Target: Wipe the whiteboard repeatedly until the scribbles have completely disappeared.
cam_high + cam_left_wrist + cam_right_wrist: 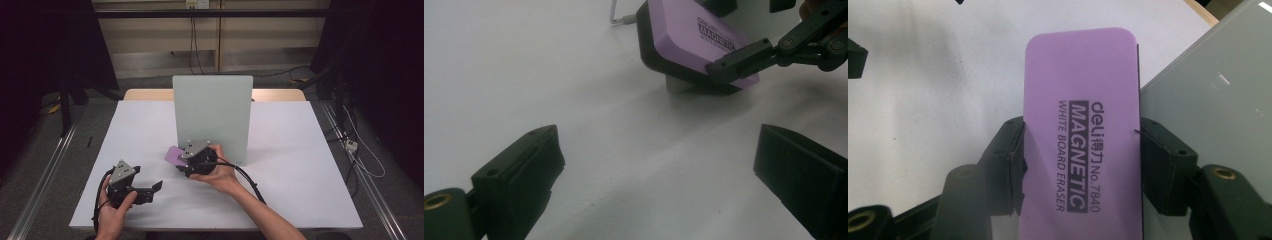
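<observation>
Resting at the lower left of the high view, the left gripper (150, 190) sits low over the white table (300, 190) with its jaws spread wide and nothing between them, apparently parked out of the way while the other hand works; in the left gripper view its two black jaws frame bare tabletop at the bottom of the frame. Just right of it, at the centre of the high view, the right gripper (181, 159) is clamped on a purple whiteboard eraser (173, 154), its pads pressing the eraser's two long edges. The right gripper view shows the printed purple back (1080, 135) facing the camera, so the wiping face likely points away, toward the surface to be cleaned. In the left gripper view the eraser (689, 35) appears at the upper right, tilted with one end low near the table, and a jaw of the right gripper crosses its near corner. Behind it, at the centre of the high view, an upright pale grey-green board (212, 115) stands on the table; the eraser is held near its lower left corner, seemingly poised to wipe the board, though contact cannot be told.
</observation>
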Demonstrator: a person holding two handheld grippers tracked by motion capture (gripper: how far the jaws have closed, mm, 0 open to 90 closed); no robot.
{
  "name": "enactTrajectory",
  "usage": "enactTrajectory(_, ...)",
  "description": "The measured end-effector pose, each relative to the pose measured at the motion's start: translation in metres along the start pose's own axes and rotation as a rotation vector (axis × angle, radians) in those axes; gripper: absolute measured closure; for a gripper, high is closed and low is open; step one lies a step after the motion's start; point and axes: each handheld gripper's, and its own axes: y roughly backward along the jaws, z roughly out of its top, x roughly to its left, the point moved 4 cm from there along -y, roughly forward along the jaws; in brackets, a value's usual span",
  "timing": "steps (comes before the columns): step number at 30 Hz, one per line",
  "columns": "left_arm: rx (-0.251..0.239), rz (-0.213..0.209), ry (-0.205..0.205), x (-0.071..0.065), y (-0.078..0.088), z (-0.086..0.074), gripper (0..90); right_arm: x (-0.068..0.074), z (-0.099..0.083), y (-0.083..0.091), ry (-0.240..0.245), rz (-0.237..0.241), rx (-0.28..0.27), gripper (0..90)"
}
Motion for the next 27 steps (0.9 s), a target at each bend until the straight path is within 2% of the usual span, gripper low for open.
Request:
enactTrajectory(9, 0.004, 0.001, -0.003, 0.000, 0.001, 0.000, 5.2, -0.003, 0.000, 0.006, 0.010, -0.005, 0.006, 41.6)
enactTrajectory(12, 0.008, 0.001, -0.006, 0.001, 0.001, 0.000, 5.3, -0.011, 0.003, 0.017, 0.015, -0.031, -0.008, 41.6)
enactTrajectory(15, 0.004, 0.003, -0.003, 0.000, 0.001, 0.000, 5.2, -0.021, 0.007, 0.034, 0.010, -0.077, -0.027, 41.6)
enactTrajectory(21, 0.003, 0.003, -0.004, 0.000, 0.000, 0.000, 5.2, -0.040, 0.009, 0.061, -0.009, -0.127, -0.059, 41.6)
enactTrajectory(25, 0.005, 0.004, -0.001, 0.001, 0.001, 0.000, 5.2, -0.048, 0.006, 0.074, -0.024, -0.148, -0.073, 41.6)
enactTrajectory(27, 0.007, 0.002, -0.004, 0.000, 0.001, 0.000, 5.2, -0.047, 0.002, 0.075, -0.017, -0.153, -0.065, 41.6)
